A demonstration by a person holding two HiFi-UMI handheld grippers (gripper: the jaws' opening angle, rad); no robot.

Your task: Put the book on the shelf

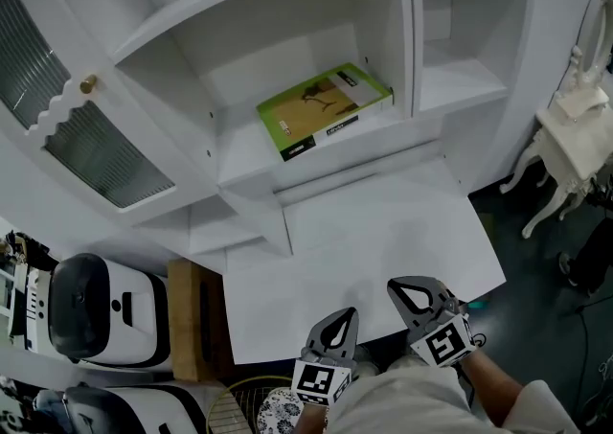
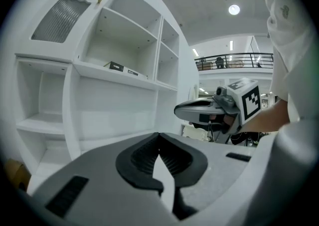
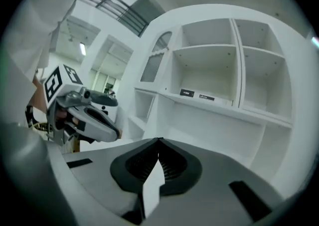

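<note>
Head view: book (image 1: 324, 108) lies flat on the shelf (image 1: 244, 154) — left tongs (image 1: 347, 314) and right tongs (image 1: 397, 285), both closed and empty, hover over the counter (image 1: 383, 221).

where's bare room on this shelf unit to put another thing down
The desk below the book is all bare. So is the right compartment, past the divider. On the book's own shelf only a strip to its left is free.
</note>
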